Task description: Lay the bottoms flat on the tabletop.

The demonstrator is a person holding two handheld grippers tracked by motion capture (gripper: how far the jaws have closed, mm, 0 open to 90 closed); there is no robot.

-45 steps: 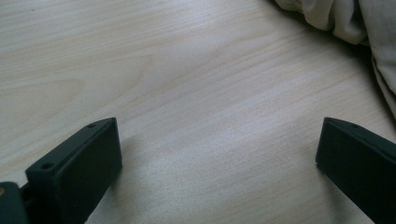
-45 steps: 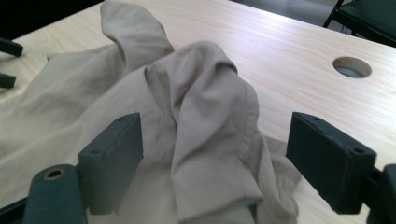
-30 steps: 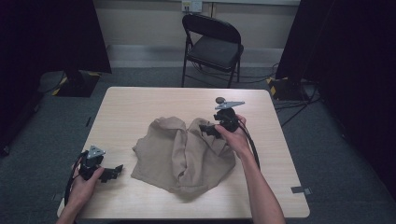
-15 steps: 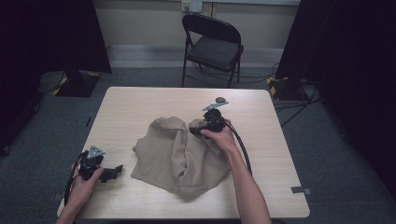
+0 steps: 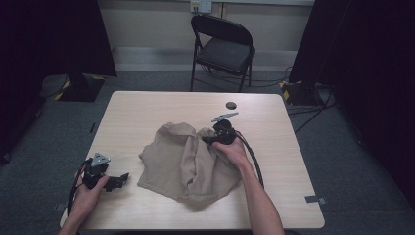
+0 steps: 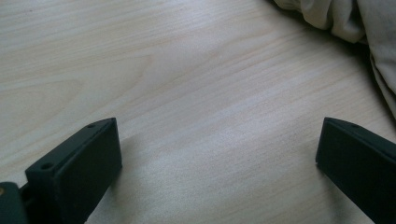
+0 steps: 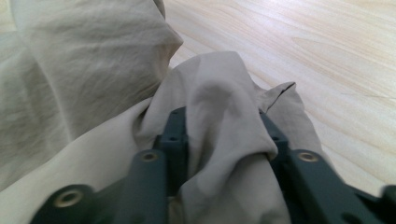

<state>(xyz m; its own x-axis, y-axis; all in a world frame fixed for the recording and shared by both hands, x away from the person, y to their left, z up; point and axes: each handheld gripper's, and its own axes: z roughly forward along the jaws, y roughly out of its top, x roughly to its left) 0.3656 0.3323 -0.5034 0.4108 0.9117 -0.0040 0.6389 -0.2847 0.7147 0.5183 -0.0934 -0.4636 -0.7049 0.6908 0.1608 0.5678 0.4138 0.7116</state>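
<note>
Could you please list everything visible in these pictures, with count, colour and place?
table: one, light wood, centre of the room.
cloth: one, beige, crumpled mid-table.
round disc: one, dark, far side of the table.
folding chair: one, black, beyond the table.
left gripper: one, black, near-left table corner, jaws wide apart over bare wood.
right gripper: one, black, at the cloth's far right edge, jaws closed on a fold.
hands: two, one holding each gripper.

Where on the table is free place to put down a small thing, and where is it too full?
Bare wood lies along the far edge of the table, behind the beige cloth up to a small dark disc, and on the right side beyond the right gripper. The middle is crowded by the cloth; the left gripper takes the near left corner.
</note>
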